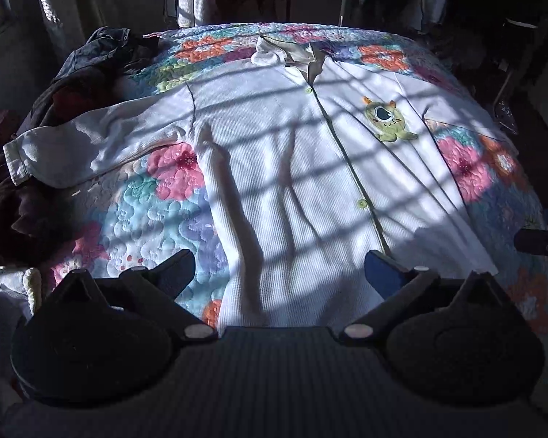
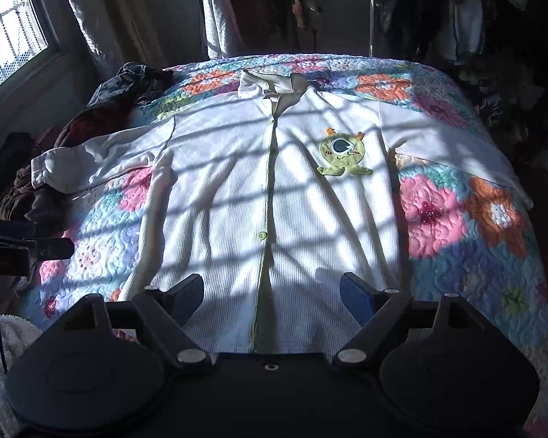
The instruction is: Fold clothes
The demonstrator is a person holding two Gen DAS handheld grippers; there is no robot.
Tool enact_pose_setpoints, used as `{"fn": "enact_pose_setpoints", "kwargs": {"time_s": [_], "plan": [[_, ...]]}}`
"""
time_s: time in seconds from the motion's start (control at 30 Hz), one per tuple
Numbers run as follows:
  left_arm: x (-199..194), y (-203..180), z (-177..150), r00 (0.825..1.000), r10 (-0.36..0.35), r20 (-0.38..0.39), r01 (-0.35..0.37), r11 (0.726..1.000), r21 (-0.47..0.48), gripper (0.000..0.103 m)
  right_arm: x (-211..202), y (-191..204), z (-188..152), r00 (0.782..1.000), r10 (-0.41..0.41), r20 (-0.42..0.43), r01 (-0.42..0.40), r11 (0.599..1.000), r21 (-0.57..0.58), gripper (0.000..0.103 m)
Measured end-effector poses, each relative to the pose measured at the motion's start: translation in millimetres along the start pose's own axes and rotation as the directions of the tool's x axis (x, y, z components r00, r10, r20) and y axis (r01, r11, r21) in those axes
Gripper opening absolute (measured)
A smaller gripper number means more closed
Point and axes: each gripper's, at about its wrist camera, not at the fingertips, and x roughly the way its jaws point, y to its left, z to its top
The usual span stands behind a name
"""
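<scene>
With our left gripper (image 1: pixel 279 268) and right gripper (image 2: pixel 272 292) both spread wide and grasping nothing above the shirt (image 2: pixel 274 197) hem, we risk pinching only 1 layer.

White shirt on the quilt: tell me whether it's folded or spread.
Spread. The white shirt lies flat, front up, both sleeves out sideways on the quilt; no fold made.

No readable text, brand, number or sign shows in either view. The white shirt (image 2: pixel 259 189) bears only a wordless green one-eyed monster patch (image 2: pixel 341 153) on its chest, and the floral quilt (image 2: pixel 467 219) carries no lettering.
</scene>
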Motion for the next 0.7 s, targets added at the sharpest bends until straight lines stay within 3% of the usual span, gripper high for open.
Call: {"fn": "enact_pose_setpoints", "kwargs": {"time_s": [0.13, 0.27, 0.7], "plan": [[11, -28, -29, 0.999, 0.032, -0.01, -0.032, 0.999, 0.03, 0.1, 7, 8, -20, 0.999, -0.053, -0.002, 0.053, 0.999, -0.008, 0.085], [11, -44, -46, 1.0, 0.017, -0.024, -0.016, 0.999, 0.05, 0.1, 9, 13, -34, 0.998, -0.066, -0.01, 0.066, 0.998, -0.01, 0.085], [1, -70, -59, 0.998, 0.066, 0.018, -0.068, 0.986, 0.153, 0.1, 1, 18, -46, 0.996, -0.085, 0.008, 0.085, 0.996, -0.021, 0.085]]}}
